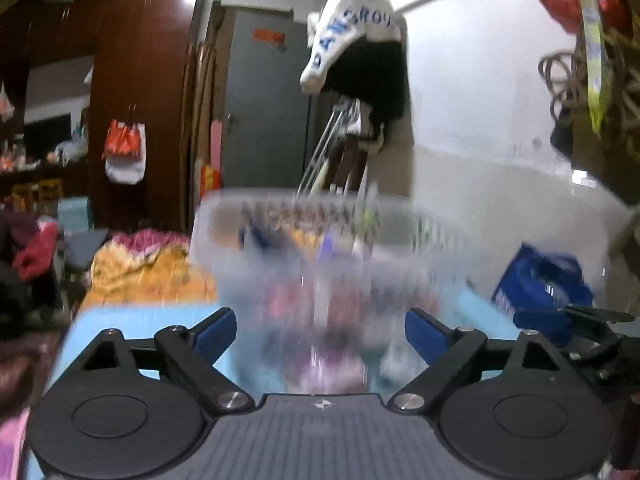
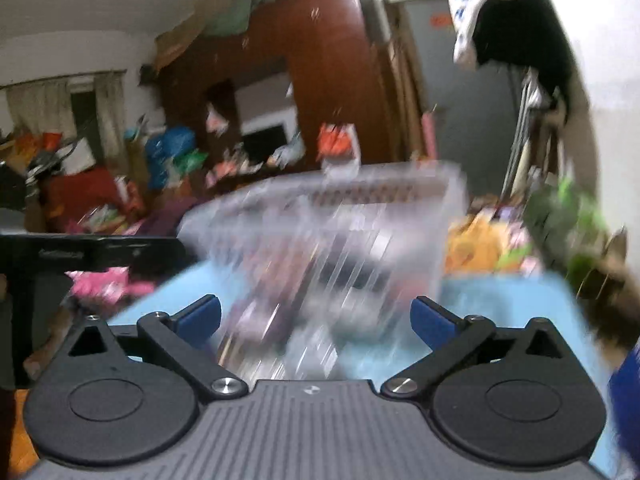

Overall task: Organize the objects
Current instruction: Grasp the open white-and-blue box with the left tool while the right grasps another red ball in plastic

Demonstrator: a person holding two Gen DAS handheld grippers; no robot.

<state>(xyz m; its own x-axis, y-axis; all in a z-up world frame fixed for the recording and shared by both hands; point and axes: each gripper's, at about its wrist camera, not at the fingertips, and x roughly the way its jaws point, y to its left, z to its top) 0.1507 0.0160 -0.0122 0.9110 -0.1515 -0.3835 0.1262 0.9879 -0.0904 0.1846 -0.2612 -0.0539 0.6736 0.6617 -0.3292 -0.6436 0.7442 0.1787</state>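
Left gripper point(image 1: 320, 330): spread wide, empty.
Right gripper point(image 2: 316, 322): spread wide, empty.
Basket point(image 1: 304, 216): centred ahead on blue surface point(image 1: 120, 320), positioned for loading.
Contents: blurred, probably assorted small items.

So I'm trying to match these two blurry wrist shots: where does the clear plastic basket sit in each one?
Left wrist: the clear basket fills the centre, just beyond the open left gripper.
Right wrist: the basket sits centre, tilted in the frame, ahead of the open right gripper.
Shared landmark: the hanging white cloth with blue letters, above and right of the basket.
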